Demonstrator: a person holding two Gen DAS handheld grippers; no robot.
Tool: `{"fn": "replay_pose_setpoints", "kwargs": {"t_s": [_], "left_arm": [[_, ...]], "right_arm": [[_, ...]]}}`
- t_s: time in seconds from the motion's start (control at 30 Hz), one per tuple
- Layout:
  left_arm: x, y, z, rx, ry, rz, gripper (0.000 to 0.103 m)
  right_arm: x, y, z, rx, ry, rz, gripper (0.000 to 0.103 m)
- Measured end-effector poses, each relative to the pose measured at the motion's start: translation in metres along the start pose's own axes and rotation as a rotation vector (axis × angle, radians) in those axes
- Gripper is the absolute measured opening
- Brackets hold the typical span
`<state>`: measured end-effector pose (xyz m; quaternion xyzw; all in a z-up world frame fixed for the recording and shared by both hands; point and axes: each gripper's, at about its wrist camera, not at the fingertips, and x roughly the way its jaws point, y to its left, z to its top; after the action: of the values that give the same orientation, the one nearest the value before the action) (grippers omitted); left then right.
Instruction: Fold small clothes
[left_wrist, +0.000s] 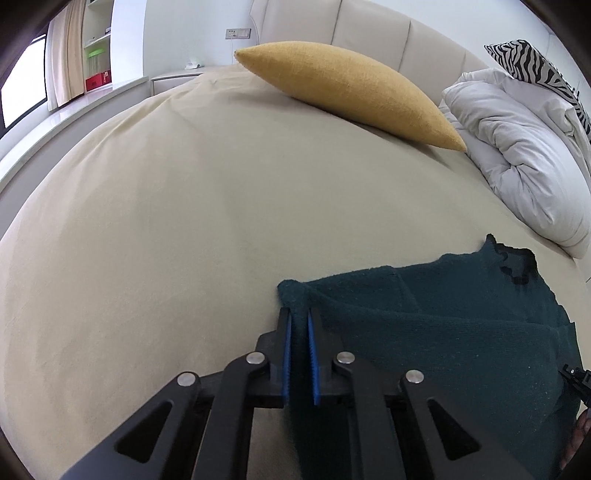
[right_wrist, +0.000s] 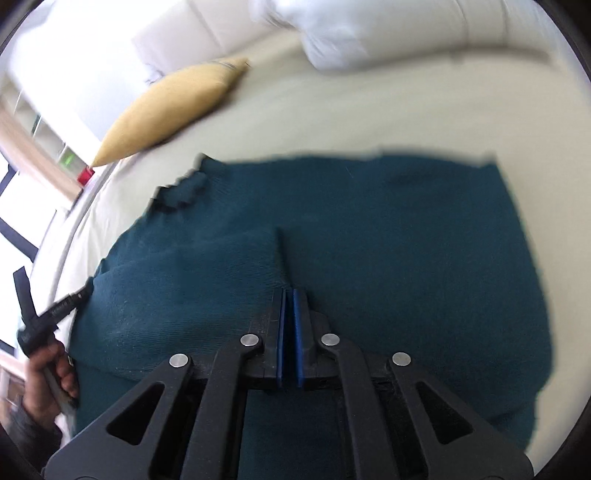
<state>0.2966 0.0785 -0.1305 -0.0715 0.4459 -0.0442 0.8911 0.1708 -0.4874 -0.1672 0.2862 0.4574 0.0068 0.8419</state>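
Observation:
A dark teal knitted garment (left_wrist: 443, 325) lies on the beige bed sheet (left_wrist: 166, 240), with a dark trim at its far corner. My left gripper (left_wrist: 299, 314) is shut on the garment's left edge, a fold of cloth pinched between the blue pads. In the right wrist view the garment (right_wrist: 388, 240) spreads wide across the sheet. My right gripper (right_wrist: 289, 295) is shut on a raised fold of it near the middle. The left hand and its gripper handle (right_wrist: 44, 317) show at the left edge.
A mustard yellow pillow (left_wrist: 351, 88) lies at the head of the bed, also in the right wrist view (right_wrist: 166, 107). A white duvet (left_wrist: 517, 158) is bunched at the right with a zebra-print cushion (left_wrist: 535, 62) behind it. A padded headboard (left_wrist: 369, 29) stands behind.

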Motion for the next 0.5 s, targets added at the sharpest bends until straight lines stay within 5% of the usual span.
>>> {"fn": "replay_pose_setpoints", "kwargs": {"t_s": [0.13,0.27,0.4,0.5], "left_arm": [[-0.008,-0.001,-0.001,-0.004,-0.016,0.000,0.016],[-0.036,0.010,-0.004,-0.076,-0.029,-0.047,0.022],[-0.073,0.004,-0.021,-0.044,-0.076,-0.065,0.044],[-0.066,-0.015,-0.041,0.072,-0.007,-0.026,0.045]], "right_arm": [[-0.010,0.017,-0.004,-0.066,-0.004,-0.041,0.003],[-0.031,0.030,-0.003,-0.060,-0.033,0.026,0.010],[-0.035,0.040,-0.007,-0.089,-0.053,0.032,0.044],[-0.006,0.045,-0.016,-0.129,0.060,-0.035,0.046]]}}
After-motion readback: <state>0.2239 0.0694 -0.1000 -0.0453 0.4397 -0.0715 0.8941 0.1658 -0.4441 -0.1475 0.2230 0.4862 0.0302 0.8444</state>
